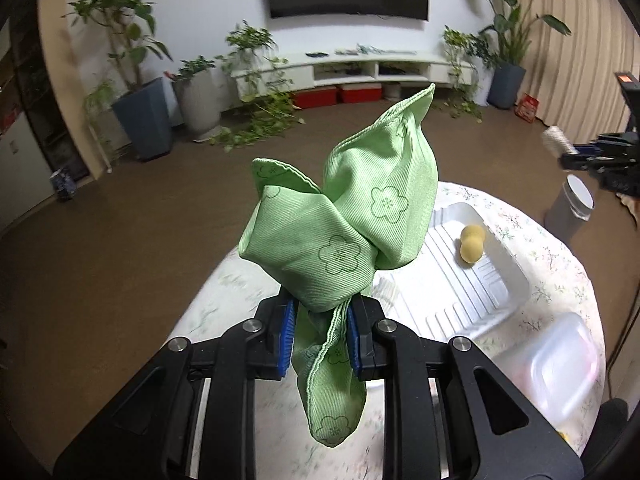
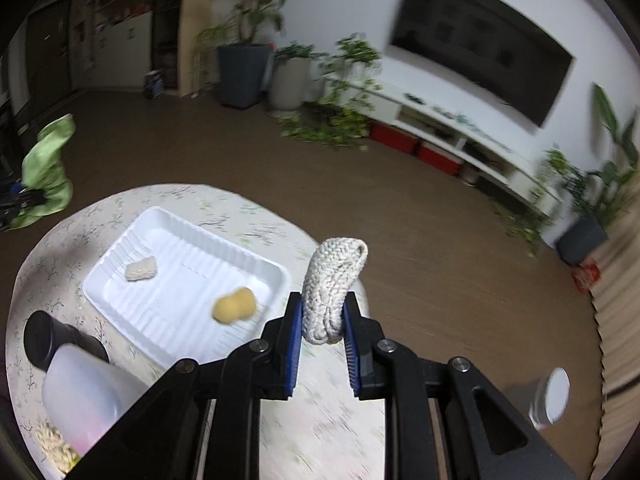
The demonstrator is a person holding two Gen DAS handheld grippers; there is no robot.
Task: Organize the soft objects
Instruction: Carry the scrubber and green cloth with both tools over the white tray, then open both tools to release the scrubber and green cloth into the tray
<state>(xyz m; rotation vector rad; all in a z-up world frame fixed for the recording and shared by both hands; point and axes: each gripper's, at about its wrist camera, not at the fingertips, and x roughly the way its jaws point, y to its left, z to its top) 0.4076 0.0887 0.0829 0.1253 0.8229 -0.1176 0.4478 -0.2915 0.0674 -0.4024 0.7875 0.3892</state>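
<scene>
Green cloth [image 1: 340,236] in left claw [image 1: 322,332]

Round table with pale floral cloth [image 2: 280,420]: open surface lies in front of the right gripper. The shallow white ribbed plastic tray [image 2: 120,276] holds a yellow peanut-shaped sponge [image 2: 234,305] and a small cream knitted lump [image 2: 140,270], well apart, with bare floor between them. A translucent plastic jug [image 2: 88,400] and black cylinder [image 2: 44,340] crowd the tray's near-left side.
</scene>
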